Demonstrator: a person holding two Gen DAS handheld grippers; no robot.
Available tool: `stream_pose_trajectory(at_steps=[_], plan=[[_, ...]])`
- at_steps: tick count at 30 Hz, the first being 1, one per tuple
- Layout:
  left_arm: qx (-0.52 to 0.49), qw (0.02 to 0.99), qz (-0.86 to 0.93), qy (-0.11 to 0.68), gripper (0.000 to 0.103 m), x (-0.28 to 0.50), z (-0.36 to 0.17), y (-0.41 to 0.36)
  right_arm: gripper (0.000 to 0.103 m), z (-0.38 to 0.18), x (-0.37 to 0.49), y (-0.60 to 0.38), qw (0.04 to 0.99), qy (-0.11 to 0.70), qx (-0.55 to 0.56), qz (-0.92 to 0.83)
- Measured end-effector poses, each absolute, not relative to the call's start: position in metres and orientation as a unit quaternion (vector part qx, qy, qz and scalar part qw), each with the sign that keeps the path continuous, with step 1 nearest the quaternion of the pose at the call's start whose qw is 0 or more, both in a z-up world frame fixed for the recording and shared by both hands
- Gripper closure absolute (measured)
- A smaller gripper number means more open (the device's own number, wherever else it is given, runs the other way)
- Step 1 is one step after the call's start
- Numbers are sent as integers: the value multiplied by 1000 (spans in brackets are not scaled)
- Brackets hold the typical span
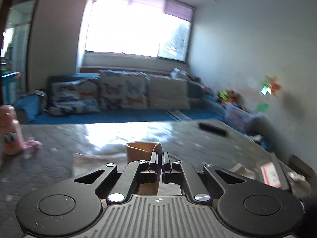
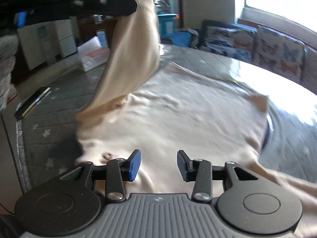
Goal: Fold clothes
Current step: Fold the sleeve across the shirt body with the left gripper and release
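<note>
Left gripper (image 1: 160, 159) pinched tight on a fold of the cream garment (image 2: 178, 115), fingers drawn almost together with cloth standing up between and ahead of the tips as a small tan loop. Same grip seen from the right wrist view at upper left (image 2: 136, 5): black fingers clamping one edge of the cloth, a long flap hanging from them and twisting down to the rest of the piece. Right gripper (image 2: 159, 163) spread wide, blue pads (image 2: 135, 164) well apart, nothing between them, hovering just above the near part of the garment; contact with the cloth not clear. Bulk of the garment spread flat on the grey quilted mat (image 2: 49, 138) with pale stars, one corner turned up at the far right, another part trailing past the right gripper toward the lower right edge. On the mat to the left of the cloth, a dark phone-like slab (image 2: 32, 103), apart from the fabric. Further out in the left wrist view: a pink bottle (image 1: 10, 130) and a pink crumpled scrap (image 1: 31, 144) at the left, a dark flat object (image 1: 213, 129) far right on the mat, a pink-edged card (image 1: 271, 175) near the right edge. Beyond, printed cushions (image 1: 122, 91) on blue bedding beneath a bright window (image 1: 136, 29). Much of both views blurred.
</note>
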State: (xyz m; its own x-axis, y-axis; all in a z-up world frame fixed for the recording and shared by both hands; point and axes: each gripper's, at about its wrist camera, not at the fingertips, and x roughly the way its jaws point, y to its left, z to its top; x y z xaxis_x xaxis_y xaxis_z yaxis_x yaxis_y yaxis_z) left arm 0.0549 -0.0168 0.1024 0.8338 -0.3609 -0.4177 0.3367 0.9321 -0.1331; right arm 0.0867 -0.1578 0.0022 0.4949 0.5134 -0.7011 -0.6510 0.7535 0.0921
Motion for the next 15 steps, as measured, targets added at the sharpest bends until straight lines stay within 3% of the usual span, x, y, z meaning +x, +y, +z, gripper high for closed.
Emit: stream_pose_trajectory(at_steps=[6,8,10,15], plan=[[5,936,-228,267,93,55,79,-44,62,-8,85,-178,860,387,-78,323],[16,935,-227,273,87,48,76,-35,61,-8,83,-183,860,388,-75,323],[29,935,-219,276,73,42,72,-23,61,-8,81,-188,859,390,-71,324],[57,932,-183,308,72,32,51,16,61,-6,78,-197,855,397,-56,328]])
